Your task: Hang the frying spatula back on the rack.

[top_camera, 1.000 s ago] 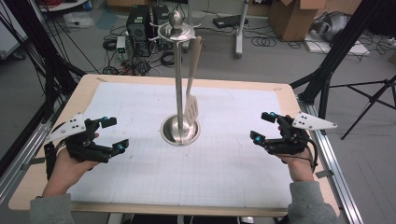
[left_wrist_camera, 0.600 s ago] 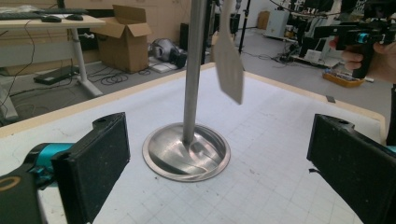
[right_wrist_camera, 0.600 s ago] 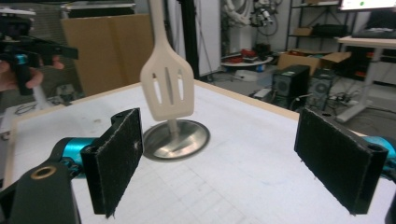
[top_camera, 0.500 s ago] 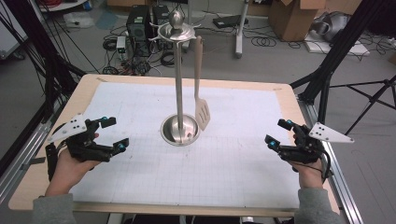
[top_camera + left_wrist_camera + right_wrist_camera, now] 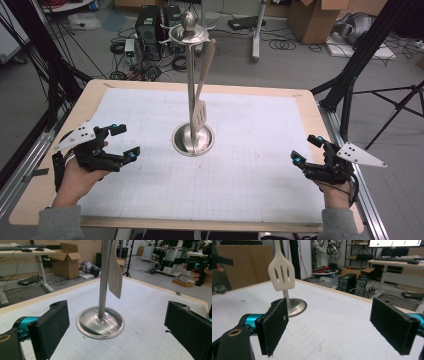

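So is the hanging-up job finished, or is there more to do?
It looks nearly finished. The slotted spatula already hangs from the top of the metal stand, above its round base. Nothing is in hand: the left claw and the right claw are both open and empty, far off at the sides of the table. Nothing else waits on the mat to be hung.

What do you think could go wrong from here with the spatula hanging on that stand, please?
The slotted spatula hangs free from the top of the metal stand, so a nudge could set it swinging or unhook it. The stand is tall on a small round base; a sideways push might tip it. Both the left gripper and the right gripper are open and apart from it, so any approach needs good aim at the thin handle.
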Tool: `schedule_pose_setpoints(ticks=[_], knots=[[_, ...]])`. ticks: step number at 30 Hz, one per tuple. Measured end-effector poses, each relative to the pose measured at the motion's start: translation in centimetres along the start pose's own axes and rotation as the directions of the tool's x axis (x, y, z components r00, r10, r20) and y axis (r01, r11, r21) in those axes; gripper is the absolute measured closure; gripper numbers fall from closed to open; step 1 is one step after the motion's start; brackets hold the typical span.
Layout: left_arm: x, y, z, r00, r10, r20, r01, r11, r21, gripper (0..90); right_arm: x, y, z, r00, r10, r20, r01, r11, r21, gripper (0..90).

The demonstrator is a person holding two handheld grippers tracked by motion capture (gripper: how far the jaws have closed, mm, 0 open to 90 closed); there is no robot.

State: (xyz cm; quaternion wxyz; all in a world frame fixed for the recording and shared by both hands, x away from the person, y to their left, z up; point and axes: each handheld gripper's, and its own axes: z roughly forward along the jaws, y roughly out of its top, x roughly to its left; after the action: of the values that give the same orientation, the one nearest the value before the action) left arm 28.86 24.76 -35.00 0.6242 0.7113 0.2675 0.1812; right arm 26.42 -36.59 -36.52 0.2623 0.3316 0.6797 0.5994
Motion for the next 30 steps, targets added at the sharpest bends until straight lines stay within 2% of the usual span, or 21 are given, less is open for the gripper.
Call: schedule_pose_setpoints(ticks=[3, 9, 15, 21, 25, 30], knots=[[0.0, 0.1, 0.0, 1.0000, 0.002, 0.001, -0.002, 1.0000, -0.005, 6.3, 0.2, -0.3, -0.1, 0.9997, -0.011, 0.022, 0.011, 1.000, 0.001, 14.2], [0.1, -0.1, 0.1, 1.0000, -0.001, 0.001, 0.001, 1.0000, -0.005, 6.3, 0.5, -0.7, -0.3, 0.9995, -0.017, 0.027, 0.016, 1.000, 0.018, 14.2], [0.0, -0.4, 0.1, 0.9999, 0.007, -0.015, -0.007, 0.9999, -0.008, 6.3, 0.4, -1.2, -1.0, 0.9990, 0.008, 0.044, -0.009, 1.000, 0.015, 14.2], [-0.2, -1.1, -0.4, 0.9993, -0.005, -0.037, 0.004, 0.9996, -0.028, 6.3, 0.1, -1.7, -1.9, 0.9975, 0.039, 0.059, -0.040, 0.999, 0.004, 14.2], [0.1, -1.8, -1.0, 0.9964, -0.009, -0.084, 0.005, 0.9989, -0.047, 6.3, -0.1, -1.8, -2.6, 0.9949, 0.062, 0.080, -0.060, 0.998, -0.026, 14.1], [0.5, -2.5, -1.3, 0.9900, -0.013, -0.140, 0.005, 0.9983, -0.058, 6.3, -0.3, -2.1, -2.9, 0.9944, 0.053, 0.091, -0.050, 0.998, -0.029, 14.0]])
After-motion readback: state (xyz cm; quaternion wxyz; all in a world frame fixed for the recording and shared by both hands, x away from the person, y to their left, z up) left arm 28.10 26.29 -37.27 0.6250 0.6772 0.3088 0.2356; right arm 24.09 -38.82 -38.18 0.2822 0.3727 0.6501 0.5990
